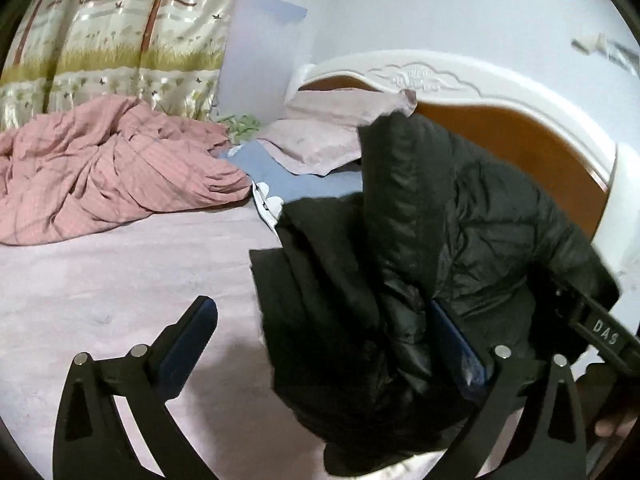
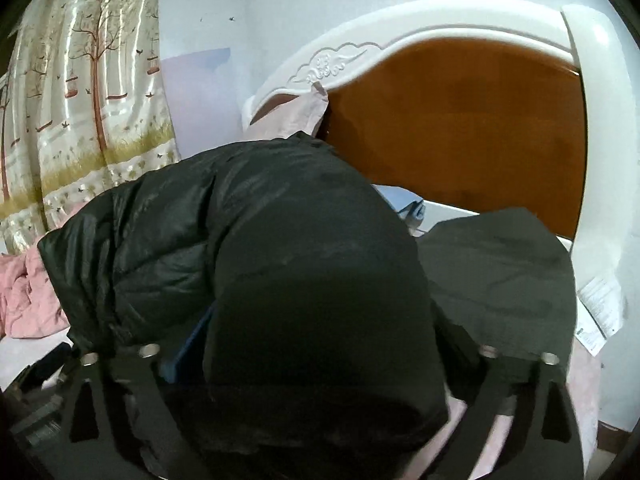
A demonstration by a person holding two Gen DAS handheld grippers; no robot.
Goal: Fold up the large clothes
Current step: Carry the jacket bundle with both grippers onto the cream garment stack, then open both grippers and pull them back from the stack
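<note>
Pink bed sheet [image 1: 132,276] across most of the left wrist view, bare on the near left. White-framed headboard with orange-brown wood panel [image 2: 460,120] at the far right. Patterned satin curtain with trees and birds [image 1: 120,32] at the far left. Crumpled pink striped duvet [image 1: 112,176] on the far-left part of the bed; pale pink pillow [image 1: 328,136] leaning against the headboard, blue fabric [image 1: 304,180] just in front of it.

Black quilted puffer jacket [image 1: 460,216] bunched up on the sheet, right of centre, near the headboard; one padded section standing up, the rest slumped toward the near side. Fills the middle of the right wrist view [image 2: 280,240].

Left gripper [image 1: 332,344]: jaws spread wide, left finger [image 1: 192,336] over bare sheet and clear of fabric, right finger against the jacket's near folds. Fabric between the jaws, not pinched.

Right gripper [image 2: 320,360]: jaws wide apart, jacket bulk draped between and over them, fingertips hidden under the fabric. No pinch visible. Blue pad [image 2: 192,344] of the left finger showing beside the jacket.

Part of a hand [image 1: 616,424] at the near-right edge of the left wrist view.
</note>
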